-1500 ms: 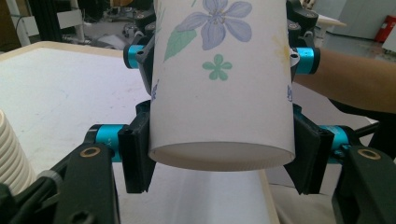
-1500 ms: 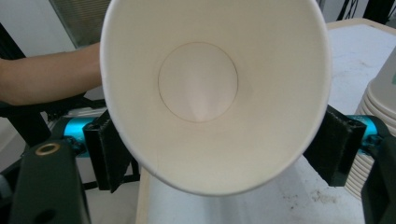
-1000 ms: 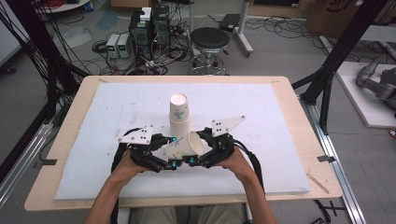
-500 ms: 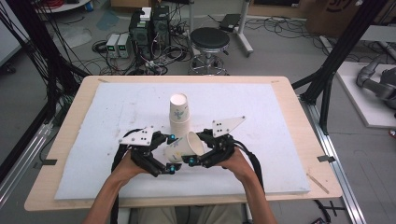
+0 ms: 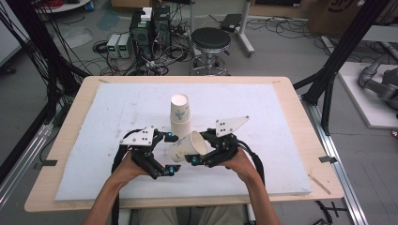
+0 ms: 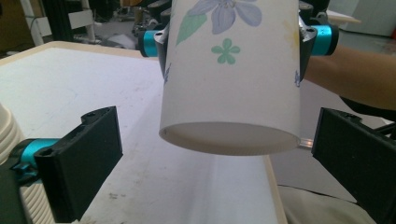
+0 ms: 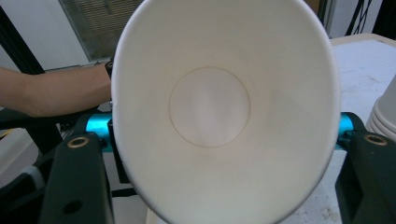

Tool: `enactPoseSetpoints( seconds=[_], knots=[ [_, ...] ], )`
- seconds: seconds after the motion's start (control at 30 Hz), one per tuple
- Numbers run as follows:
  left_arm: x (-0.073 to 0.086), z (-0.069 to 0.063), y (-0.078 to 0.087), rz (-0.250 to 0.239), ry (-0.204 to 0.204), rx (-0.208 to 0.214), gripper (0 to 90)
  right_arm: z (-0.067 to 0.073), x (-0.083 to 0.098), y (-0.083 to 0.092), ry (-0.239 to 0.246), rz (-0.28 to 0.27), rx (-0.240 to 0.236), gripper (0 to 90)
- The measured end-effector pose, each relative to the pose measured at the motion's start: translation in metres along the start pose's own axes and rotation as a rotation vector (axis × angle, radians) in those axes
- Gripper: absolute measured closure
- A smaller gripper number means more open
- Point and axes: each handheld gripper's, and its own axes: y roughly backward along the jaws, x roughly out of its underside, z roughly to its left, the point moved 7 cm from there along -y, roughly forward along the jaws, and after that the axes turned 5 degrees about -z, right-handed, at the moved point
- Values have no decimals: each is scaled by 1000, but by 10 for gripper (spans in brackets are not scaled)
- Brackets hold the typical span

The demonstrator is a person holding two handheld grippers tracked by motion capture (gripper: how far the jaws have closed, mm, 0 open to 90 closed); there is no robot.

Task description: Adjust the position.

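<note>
A white paper cup with a flower print lies on its side in the air between the two grippers. My right gripper is shut on it near the rim and squeezes the mouth oval. My left gripper has just been opening. Its black fingers stand wide on either side of the cup's base and do not touch it. An upside-down stack of paper cups stands on the white mat just behind the grippers.
The white mat covers most of the wooden table. The cup stack is close beside my left gripper. Beyond the table are a stool, electronics boxes and cables on the floor.
The left gripper's jaws have spread apart and let go of the cup's base. The right gripper now holds the cup alone. Neither hand has shifted.
</note>
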Motion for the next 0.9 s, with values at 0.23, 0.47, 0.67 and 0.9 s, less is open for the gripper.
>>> enactPoseSetpoints(
  seconds=[0.23,0.47,0.67,0.9],
  knots=[
    [5,7,10,34,-13,-86,17,-5,2,4,-6,30,43,324],
    [17,17,28,68,-1,-203,17,-13,4,8,-19,70,117,324],
    [30,29,49,79,15,-324,17,-20,10,10,-25,140,182,324],
    [45,37,73,95,51,-460,17,-33,15,11,-45,253,303,324]
  ],
)
